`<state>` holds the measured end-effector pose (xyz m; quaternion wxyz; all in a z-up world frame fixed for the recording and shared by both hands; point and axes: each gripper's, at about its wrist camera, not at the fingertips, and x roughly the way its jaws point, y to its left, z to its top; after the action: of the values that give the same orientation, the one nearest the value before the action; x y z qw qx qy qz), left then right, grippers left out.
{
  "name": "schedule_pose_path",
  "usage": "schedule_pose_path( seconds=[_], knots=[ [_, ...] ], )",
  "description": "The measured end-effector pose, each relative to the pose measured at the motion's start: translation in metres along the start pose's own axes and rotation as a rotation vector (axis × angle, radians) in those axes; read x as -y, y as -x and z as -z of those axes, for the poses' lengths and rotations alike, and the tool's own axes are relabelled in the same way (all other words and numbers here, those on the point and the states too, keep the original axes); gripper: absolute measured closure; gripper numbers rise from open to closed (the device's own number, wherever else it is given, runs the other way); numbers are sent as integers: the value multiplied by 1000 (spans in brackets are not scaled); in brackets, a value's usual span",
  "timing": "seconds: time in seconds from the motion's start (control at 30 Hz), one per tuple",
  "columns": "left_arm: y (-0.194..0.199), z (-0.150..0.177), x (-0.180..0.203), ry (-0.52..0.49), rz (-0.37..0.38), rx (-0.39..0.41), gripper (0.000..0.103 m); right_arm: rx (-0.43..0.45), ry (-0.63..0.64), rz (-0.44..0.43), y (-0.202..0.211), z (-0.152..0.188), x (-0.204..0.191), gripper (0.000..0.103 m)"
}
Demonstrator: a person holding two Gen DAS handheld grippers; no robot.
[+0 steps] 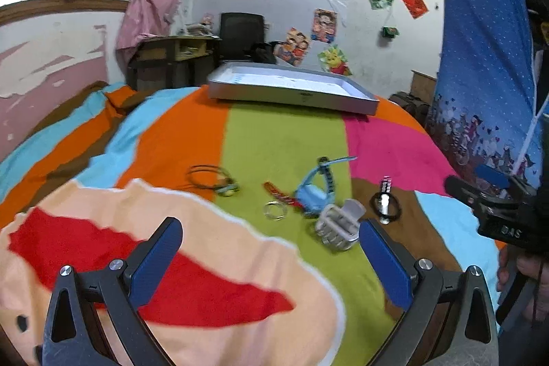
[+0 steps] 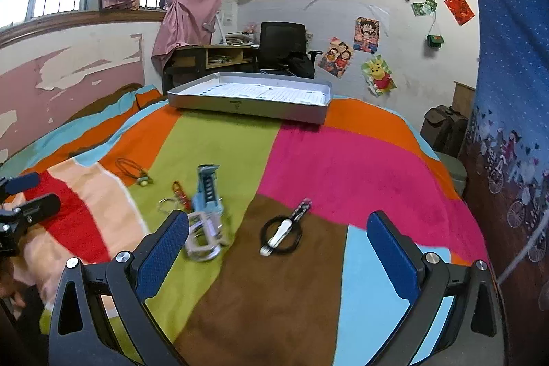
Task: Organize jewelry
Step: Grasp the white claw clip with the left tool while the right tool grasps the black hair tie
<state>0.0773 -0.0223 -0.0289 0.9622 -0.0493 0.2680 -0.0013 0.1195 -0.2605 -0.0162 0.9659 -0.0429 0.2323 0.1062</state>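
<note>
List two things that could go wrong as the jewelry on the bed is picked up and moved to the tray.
1. The blue watch, white watch and red strap overlap, so the fingers may drag several at once.
2. The thin silver ring lies flat on soft bedding; it may slip or sink before reaching the tray.

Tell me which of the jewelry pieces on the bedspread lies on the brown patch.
The black ring with the silver clip, alone on brown; the others sit on green or orange.

pads: my left gripper [image 1: 269,240] and right gripper [image 2: 276,235] wear textured blue
frame: dark grey, silver screws
</note>
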Motion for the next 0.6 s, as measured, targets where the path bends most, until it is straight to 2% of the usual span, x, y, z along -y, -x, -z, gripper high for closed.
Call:
schedule_pose_path(
  seconds=[0.13, 0.23, 0.33, 0.37, 0.43, 0.5, 0.6],
  knots=[
    [-30, 2, 12, -27, 57, -23, 0, -42, -67, -26, -33, -4, 20, 1],
    [-50, 8, 14, 50, 97, -29, 0, -49, -112, 12, -49, -1, 34, 3],
    [-64, 10, 15, 104, 119, -34, 1, -70, -113, 8, -67, 3, 38, 24],
    [-72, 10, 18, 106, 114, -52, 4, -80, -115, 0, -71, 3, 40, 31],
    [-85, 8, 22, 86, 104, -97, 12, -113, -118, -28, -85, 6, 37, 35],
    [-98, 7, 28, 51, 107, -154, 15, -139, -127, -46, -95, 8, 37, 50],
    [-106, 7, 35, 38, 108, -189, 24, -189, -142, -68, -112, 15, 37, 62]
  ],
)
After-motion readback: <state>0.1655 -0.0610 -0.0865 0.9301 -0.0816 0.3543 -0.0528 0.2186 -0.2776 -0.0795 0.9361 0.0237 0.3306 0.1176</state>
